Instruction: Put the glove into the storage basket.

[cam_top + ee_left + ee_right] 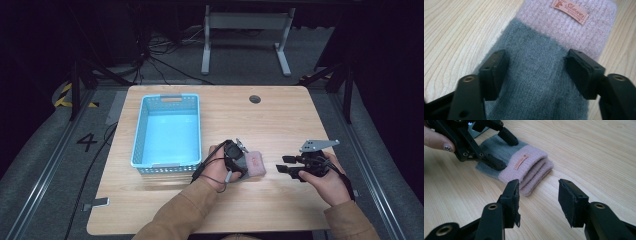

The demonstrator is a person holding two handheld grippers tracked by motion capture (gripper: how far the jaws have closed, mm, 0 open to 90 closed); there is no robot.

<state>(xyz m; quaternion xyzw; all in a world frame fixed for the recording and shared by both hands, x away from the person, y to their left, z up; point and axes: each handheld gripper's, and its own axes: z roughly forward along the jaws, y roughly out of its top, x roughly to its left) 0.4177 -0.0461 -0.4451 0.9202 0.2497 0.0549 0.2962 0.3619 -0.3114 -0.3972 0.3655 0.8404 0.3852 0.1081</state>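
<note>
In the high view, the left gripper (242,159) reaches right onto the folded grey-and-pink sock (254,163), beside the blue basket (168,131). In the left gripper view, its 2 jaws straddle the grey part, spread wide. In the right gripper view, the right gripper (539,201) hovers wide near the pink cuff.

The light wooden table (280,120) carries a blue basket (168,131) and folded grey-and-pink knitwear (254,163), perhaps socks.

You see a fuzzy knitted sock (541,75), grey and pink wool-like cloth, with a woven label (570,11). Desk (599,150): pale wood grain, smooth, slight sheen. Basket (167,131): light-blue perforated plastic. Your left hand-held gripper (536,72): matt black plastic.
</note>
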